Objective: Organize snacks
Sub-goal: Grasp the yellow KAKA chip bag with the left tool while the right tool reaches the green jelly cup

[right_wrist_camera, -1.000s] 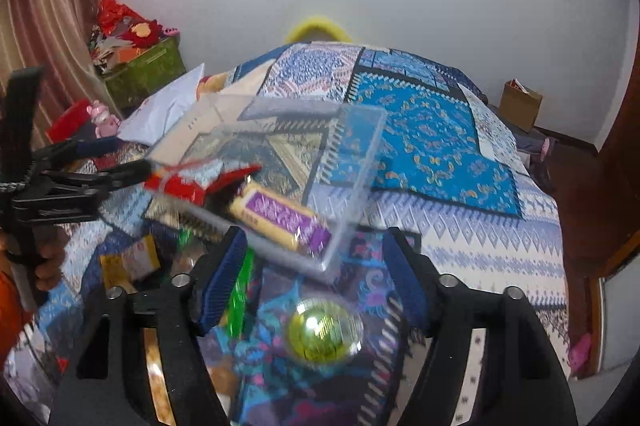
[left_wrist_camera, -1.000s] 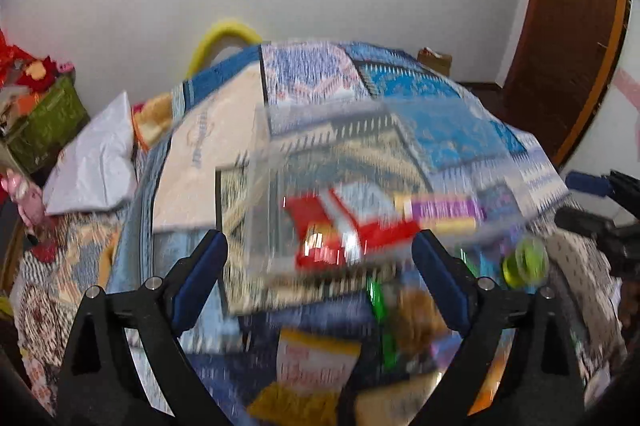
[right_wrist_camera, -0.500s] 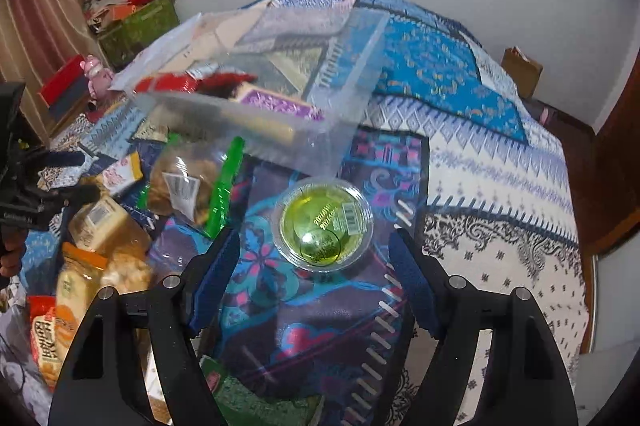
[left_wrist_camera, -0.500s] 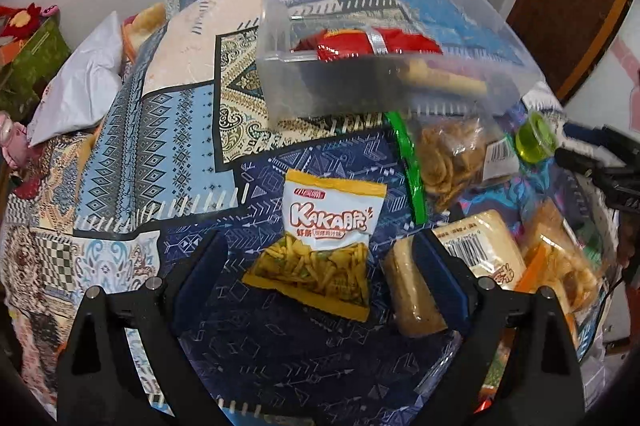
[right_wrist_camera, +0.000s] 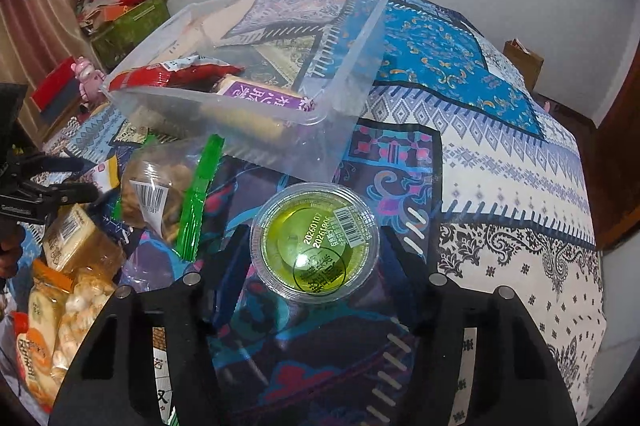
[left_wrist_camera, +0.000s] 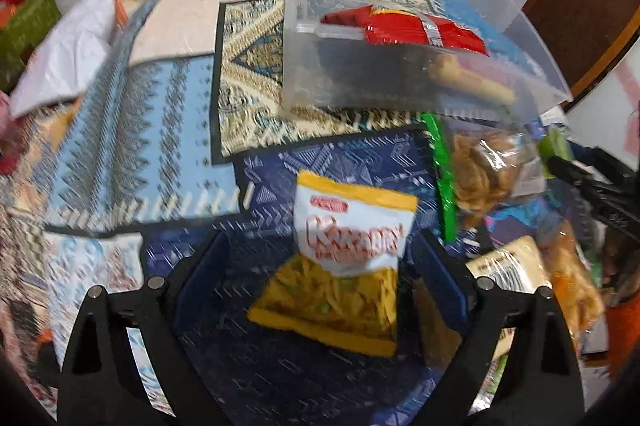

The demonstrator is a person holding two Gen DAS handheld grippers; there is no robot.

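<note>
Clear bin on the bed holds a red pack and purple bar. Left gripper gapes, empty, around the yellow bag; right gripper likewise straddles the jelly cup. Most snacks apparently remain outside.

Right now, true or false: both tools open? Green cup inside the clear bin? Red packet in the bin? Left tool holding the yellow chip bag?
1. Both tools are open: true. Left tool and right tool both gape.
2. The green cup is in the clear bin: false, it sits on the bedspread in front of it.
3. A red packet lies in the bin: true.
4. The left tool grips the chip bag: false, the bag lies unclamped between the fingers.
</note>
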